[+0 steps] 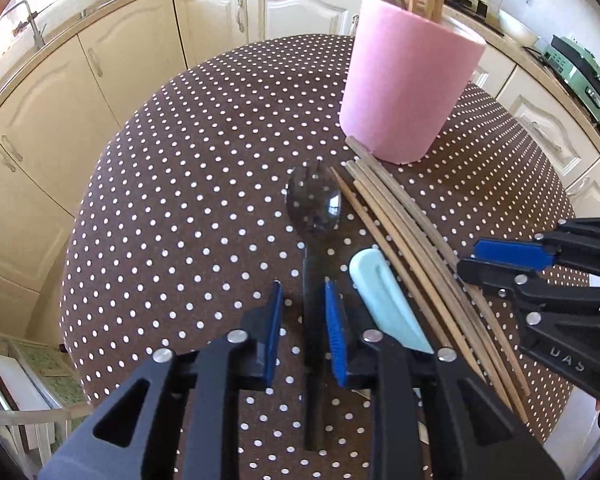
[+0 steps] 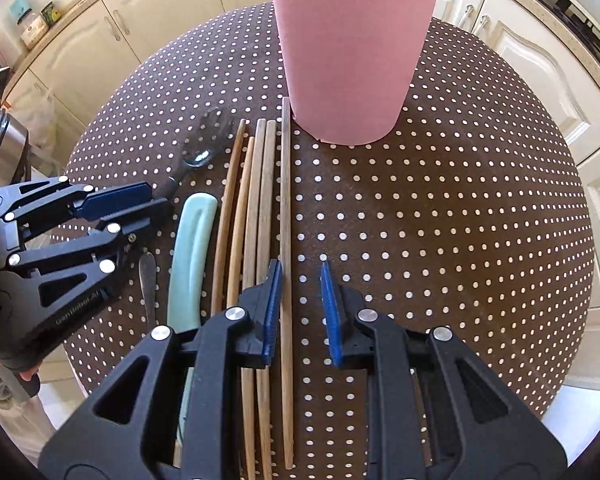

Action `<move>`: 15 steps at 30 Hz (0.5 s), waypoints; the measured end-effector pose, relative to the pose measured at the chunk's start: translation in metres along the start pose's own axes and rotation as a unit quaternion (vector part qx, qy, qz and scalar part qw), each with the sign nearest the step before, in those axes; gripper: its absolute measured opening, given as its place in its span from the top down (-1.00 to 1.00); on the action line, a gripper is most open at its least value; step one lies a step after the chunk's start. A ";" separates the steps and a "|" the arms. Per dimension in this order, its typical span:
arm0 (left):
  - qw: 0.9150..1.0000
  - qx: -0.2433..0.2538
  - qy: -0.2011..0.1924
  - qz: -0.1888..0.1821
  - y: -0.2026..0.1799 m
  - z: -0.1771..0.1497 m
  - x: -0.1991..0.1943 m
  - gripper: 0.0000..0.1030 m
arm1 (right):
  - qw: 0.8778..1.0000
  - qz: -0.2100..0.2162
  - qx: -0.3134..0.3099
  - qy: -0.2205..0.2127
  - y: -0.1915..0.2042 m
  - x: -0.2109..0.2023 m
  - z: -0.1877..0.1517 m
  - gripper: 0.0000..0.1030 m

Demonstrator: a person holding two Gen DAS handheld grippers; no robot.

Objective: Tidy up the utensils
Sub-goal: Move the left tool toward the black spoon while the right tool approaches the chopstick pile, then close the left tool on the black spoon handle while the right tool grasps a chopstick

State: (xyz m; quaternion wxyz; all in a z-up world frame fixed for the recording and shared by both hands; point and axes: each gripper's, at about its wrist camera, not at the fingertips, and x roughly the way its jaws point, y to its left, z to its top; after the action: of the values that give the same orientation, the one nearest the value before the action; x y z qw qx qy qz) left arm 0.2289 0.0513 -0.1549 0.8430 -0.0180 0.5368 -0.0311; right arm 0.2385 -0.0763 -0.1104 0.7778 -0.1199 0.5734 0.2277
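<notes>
Hovering over the polka-dot table (image 1: 180, 160), the left gripper (image 1: 302, 316) pointed steeply down with its jaws narrowed either side of the dark metal spork (image 1: 314, 204), whose handle ran between the blue pads; a sliver of gap showed on each side, so I judged it straddling, not yet clenched on the metal. The right gripper (image 2: 300, 304) stood similarly narrowed with nothing held, one long wooden chopstick (image 2: 286, 240) lying between its jaws just beside the inner pad, apart from the other pad.

Four more chopsticks (image 2: 256, 208) lay bunched just left of that one, and a pale blue handle (image 2: 192, 248) lay between them and the spork. All pointed toward the pink holder (image 2: 352, 60), which stood upright at the far end with several sticks already in it.

From where I stood the risks looked plain. The spork handle is thin and flat against the cloth, so the pads could close above it and slip off. The single chopstick touches the holder's base, so a careless lift might nudge the cup. The two grippers worked near each other and could knock the bundle askew.
</notes>
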 end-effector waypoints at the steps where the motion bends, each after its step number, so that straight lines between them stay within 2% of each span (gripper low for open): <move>1: 1.000 -0.001 -0.001 0.001 0.000 0.001 0.001 0.64 | 1.000 0.001 0.001 0.001 0.001 0.001 0.002 0.60; 10: 1.000 -0.002 -0.002 0.009 -0.002 0.009 0.008 0.74 | 1.000 -0.017 -0.012 0.004 0.018 0.011 0.014 0.61; 15: 1.000 -0.004 -0.008 0.016 -0.001 0.009 0.008 0.78 | 1.000 -0.023 -0.017 -0.005 0.020 0.014 0.016 0.76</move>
State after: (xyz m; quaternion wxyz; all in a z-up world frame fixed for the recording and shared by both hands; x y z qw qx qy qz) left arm 0.2404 0.0500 -0.1583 0.8476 -0.0129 0.5303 -0.0156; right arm 0.2453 -0.0484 -0.1167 0.7835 -0.1452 0.5628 0.2197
